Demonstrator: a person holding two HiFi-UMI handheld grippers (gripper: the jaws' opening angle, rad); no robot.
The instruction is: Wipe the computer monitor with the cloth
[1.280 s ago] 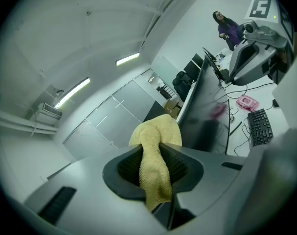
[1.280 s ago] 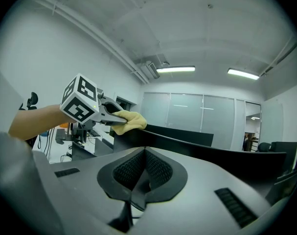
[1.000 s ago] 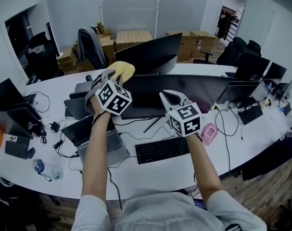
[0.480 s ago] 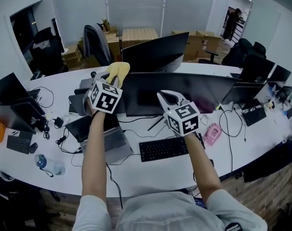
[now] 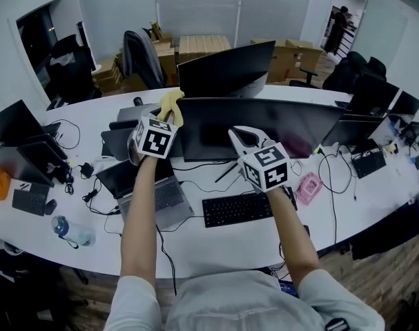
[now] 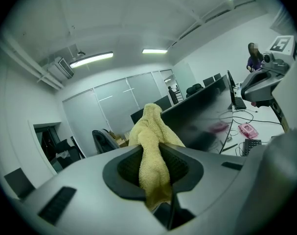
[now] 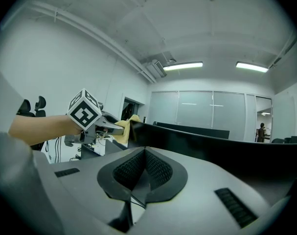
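A wide dark computer monitor [image 5: 264,126] stands on the white desk, its screen facing me. My left gripper [image 5: 166,115] is shut on a yellow cloth [image 5: 171,105], which it holds at the monitor's upper left corner. In the left gripper view the yellow cloth [image 6: 150,153] is pinched between the jaws and sticks up past them, with the monitor [image 6: 202,116] to its right. My right gripper [image 5: 242,138] is shut and empty, in front of the screen's middle. The right gripper view shows the cloth [image 7: 125,129] against the monitor's edge [image 7: 197,143].
A black keyboard [image 5: 237,208] and a pink object [image 5: 305,188] lie below the monitor. An open laptop [image 5: 145,188] sits to the left, with cables, a water bottle [image 5: 72,232] and more monitors [image 5: 226,71] around. Office chairs [image 5: 140,57] and cardboard boxes stand behind the desk.
My left gripper has carried the cloth down and slightly right, onto the monitor's upper left corner. The right gripper has stayed about where it was.
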